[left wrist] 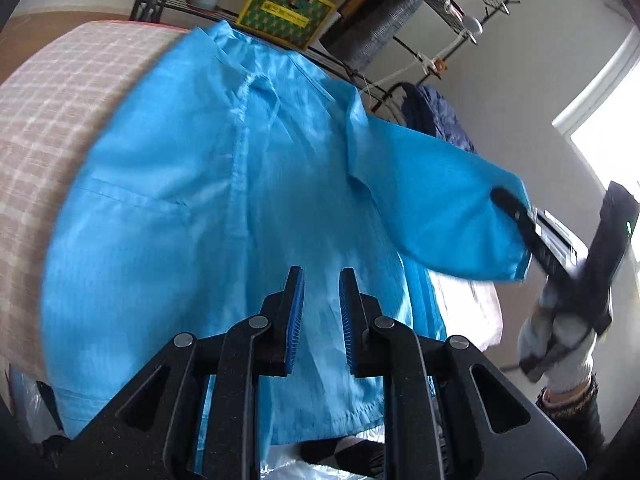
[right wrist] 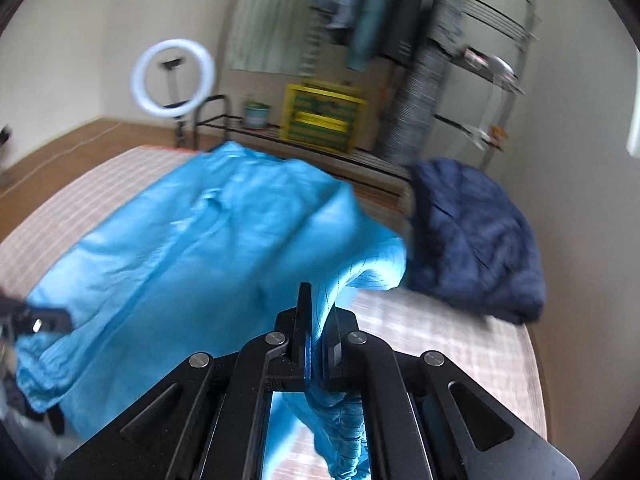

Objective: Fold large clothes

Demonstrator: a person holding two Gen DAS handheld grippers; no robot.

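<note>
Blue jacket (left wrist: 224, 208) spread front-up on checked table (left wrist: 48, 128), collar at the far edge, hem at the near edge and hanging over it. Long axis running from near edge to far edge.

1 sleeve (left wrist: 448, 216) lifted off the checked table on the right side, stretched outward from the shoulder, cuff (right wrist: 340, 432) pinched in right gripper (right wrist: 318, 320). Jaws closed down to a narrow slit with cuff cloth bunched between the pads and trailing below them. Clamped firmly, by the look of it.

Left gripper (left wrist: 320, 296) hovering over the lower front panel near the hem, jaws parted by a narrow gap, nothing between them, pads clear of the cloth.

Key relation: sleeve sticking out sideways from the body, roughly across the long axis. Body lying inward of the right gripper, toward the middle of the checked table. Right hand nearer the sleeve, left nearer the hem. Likely next: carrying the cuff inward across the chest.

Dark blue garment (right wrist: 476, 236) heaped at the right far corner of the checked table, just beside the sleeve, possibly in the way.
</note>
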